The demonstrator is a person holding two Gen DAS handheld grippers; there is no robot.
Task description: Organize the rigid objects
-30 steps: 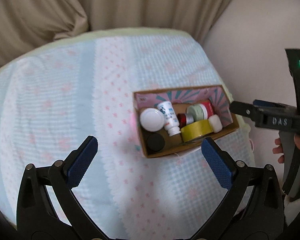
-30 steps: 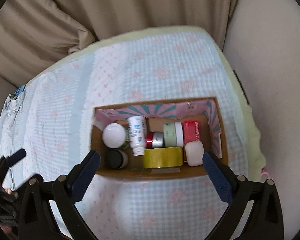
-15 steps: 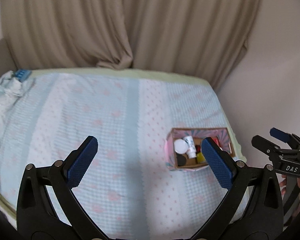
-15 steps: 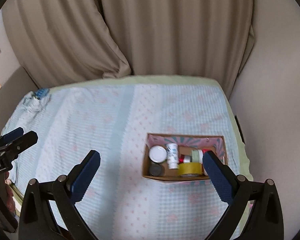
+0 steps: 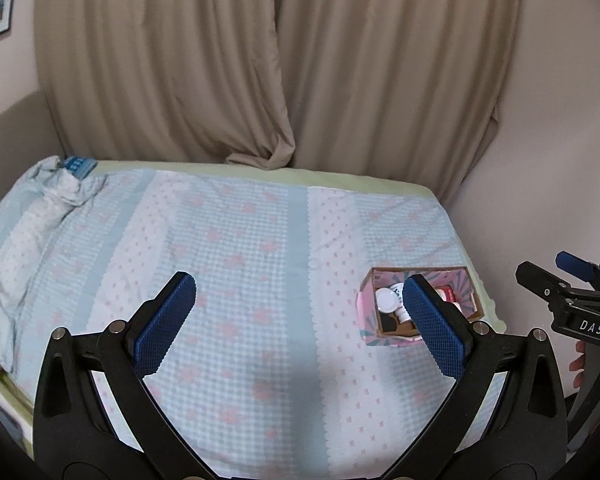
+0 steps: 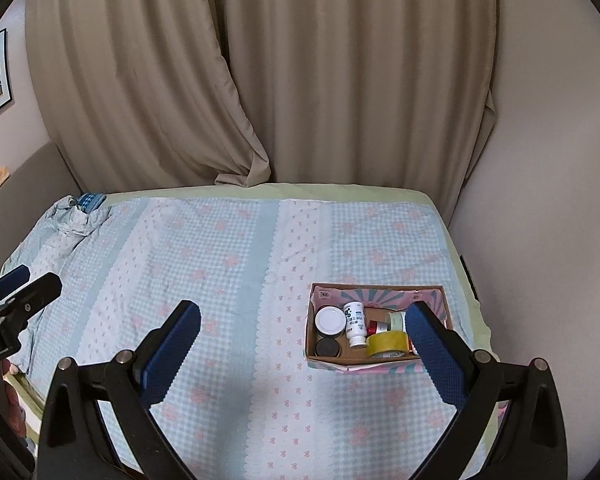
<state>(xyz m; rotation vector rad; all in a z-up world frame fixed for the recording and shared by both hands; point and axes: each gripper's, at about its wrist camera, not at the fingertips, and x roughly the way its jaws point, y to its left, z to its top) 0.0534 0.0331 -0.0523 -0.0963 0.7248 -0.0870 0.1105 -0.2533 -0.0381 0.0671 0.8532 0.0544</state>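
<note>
A cardboard box (image 6: 311,332) with a pink patterned lining sits on the right side of the bed; it also shows in the left wrist view (image 5: 370,320). It holds a white-lidded jar (image 6: 330,319), a white bottle (image 6: 355,322), a yellow tape roll (image 6: 387,343), a black lid (image 6: 326,347) and other small containers. My left gripper (image 5: 300,320) is open and empty, high above the bed. My right gripper (image 6: 304,340) is open and empty, far above the box.
The bed (image 6: 228,264) has a blue and pink checked cover. A rumpled cloth (image 6: 70,216) lies at its far left corner. Beige curtains (image 6: 300,80) hang behind. A wall (image 6: 540,200) runs along the right side.
Both grippers have pulled up and back from the box, which now looks small and far away. Both stay open and empty.
</note>
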